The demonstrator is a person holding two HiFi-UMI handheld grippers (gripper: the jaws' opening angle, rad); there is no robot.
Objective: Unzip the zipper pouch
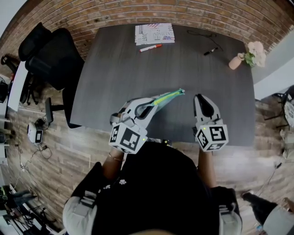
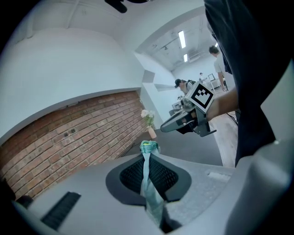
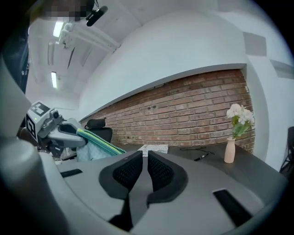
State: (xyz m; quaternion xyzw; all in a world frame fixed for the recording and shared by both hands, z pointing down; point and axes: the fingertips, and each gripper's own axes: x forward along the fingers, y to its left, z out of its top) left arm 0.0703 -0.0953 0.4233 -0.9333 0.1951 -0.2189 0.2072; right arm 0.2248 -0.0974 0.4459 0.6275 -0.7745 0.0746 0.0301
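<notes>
Clamping one end of the green-striped zipper pouch [image 1: 169, 95], the left gripper [image 1: 151, 104] held it in the air left of centre in the head view, over the near edge of the table [image 1: 138, 69]. Right of the pouch's free tip and apart from it, the right gripper [image 1: 200, 98] had its jaws slightly parted on nothing. No view showed the zip open. By my judgement the unzipping was not yet done.

Grey left claw [image 1: 151, 104], right claw [image 1: 199, 97]; black top [image 1: 156, 193]

an office, judging by the dark desk [image 1: 183, 78], black swivel chair [image 1: 50, 59] and brick wall [image 1: 138, 11]
</notes>
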